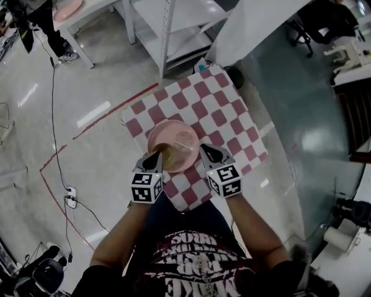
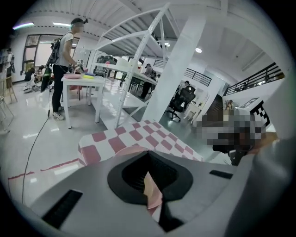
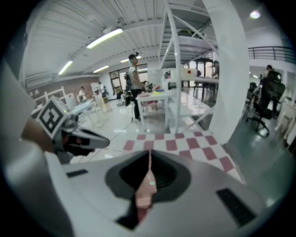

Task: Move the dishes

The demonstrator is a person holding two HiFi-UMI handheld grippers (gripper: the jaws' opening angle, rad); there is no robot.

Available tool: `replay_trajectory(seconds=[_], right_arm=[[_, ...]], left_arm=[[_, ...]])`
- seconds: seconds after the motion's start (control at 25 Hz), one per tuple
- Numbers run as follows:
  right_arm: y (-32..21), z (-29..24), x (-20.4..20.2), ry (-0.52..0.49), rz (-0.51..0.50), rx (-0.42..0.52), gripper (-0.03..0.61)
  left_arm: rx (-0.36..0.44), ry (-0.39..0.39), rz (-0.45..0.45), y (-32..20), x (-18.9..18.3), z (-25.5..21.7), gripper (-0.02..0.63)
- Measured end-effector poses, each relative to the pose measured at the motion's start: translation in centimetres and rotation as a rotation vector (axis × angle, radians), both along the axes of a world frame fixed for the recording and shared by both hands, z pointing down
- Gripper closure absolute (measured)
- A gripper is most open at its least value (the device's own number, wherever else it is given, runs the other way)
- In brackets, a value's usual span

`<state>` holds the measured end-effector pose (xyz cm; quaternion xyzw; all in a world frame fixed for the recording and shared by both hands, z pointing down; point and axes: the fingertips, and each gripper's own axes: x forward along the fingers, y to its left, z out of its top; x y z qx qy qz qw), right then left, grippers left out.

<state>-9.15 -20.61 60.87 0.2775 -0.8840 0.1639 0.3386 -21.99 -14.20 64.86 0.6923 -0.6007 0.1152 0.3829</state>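
While angled forward and down off a bent left forearm: left gripper clamped on near-left rim of pink plate. Jaws almost together, thin pink edge pinched between the pads in left gripper view. Marker cube facing up at the wrist.

Plate centred between both tools, roughly level, over near half of checked cloth. Resting or just above: can't tell. Brownish patch inside plate near left jaws, not identifiable.

Right gripper mirrored: same downward tilt, right forearm bent in from bottom right. Closed tight on near-right rim, pink sliver squeezed between the jaws in right gripper view. Left tool visible there at left edge, just beside.

Surface: small square table under red-and-white cloth, corner pointing at the wearer, otherwise bare.

Room, left to right:
- glossy pale floor with red tape line
- black cable running down to power strip
- white side table top left, second pink dish on it, person standing at it in left gripper view
- white shelf frame behind the cloth
- white column
- darker grey-green floor at right
- office chair beyond the column
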Motion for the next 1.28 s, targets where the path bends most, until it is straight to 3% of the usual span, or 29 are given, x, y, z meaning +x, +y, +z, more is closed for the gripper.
replay_trajectory(seconds=[0.32, 0.36, 0.44, 0.52, 0.72, 0.8, 0.92, 1.12, 1.28], right_arm=[[-2.1, 8.0, 0.2, 0.103, -0.028, -0.121, 0.537], [-2.3, 8.9, 0.3, 0.112, -0.024, -0.145, 0.527], [-2.2, 11.0, 0.2, 0.121, -0.012, -0.222, 0.423], [-2.2, 12.8, -0.1, 0.135, 0.002, -0.290, 0.413], [-2.9, 16.3, -0.6, 0.206, 0.022, -0.350, 0.413], [-3.3, 17.7, -0.7, 0.248, 0.021, -0.359, 0.433], [-4.0, 18.6, -1.0, 0.327, -0.017, -0.316, 0.522], [-3.3, 18.1, -1.6, 0.378, -0.097, -0.296, 0.529], [-3.9, 16.6, -0.4, 0.365, -0.088, -0.262, 0.529]], left_arm=[[-0.101, 0.029, -0.015, -1.0, 1.5, 5.5, 0.584], [-0.110, 0.034, -0.021, -1.0, 1.7, 5.9, 0.585], [-0.130, 0.042, -0.042, -0.6, 1.8, 6.5, 0.585], [-0.142, 0.050, -0.066, -0.1, 1.7, 6.9, 0.584], [-0.157, 0.062, -0.099, 1.5, 1.8, 7.2, 0.584], [-0.164, 0.063, -0.114, 2.2, 1.5, 7.4, 0.585], [-0.172, 0.057, -0.130, 3.2, 0.9, 7.3, 0.584], [-0.162, 0.046, -0.137, 4.1, 0.4, 6.5, 0.584], [-0.150, 0.029, -0.133, 4.2, 0.0, 5.6, 0.584]])
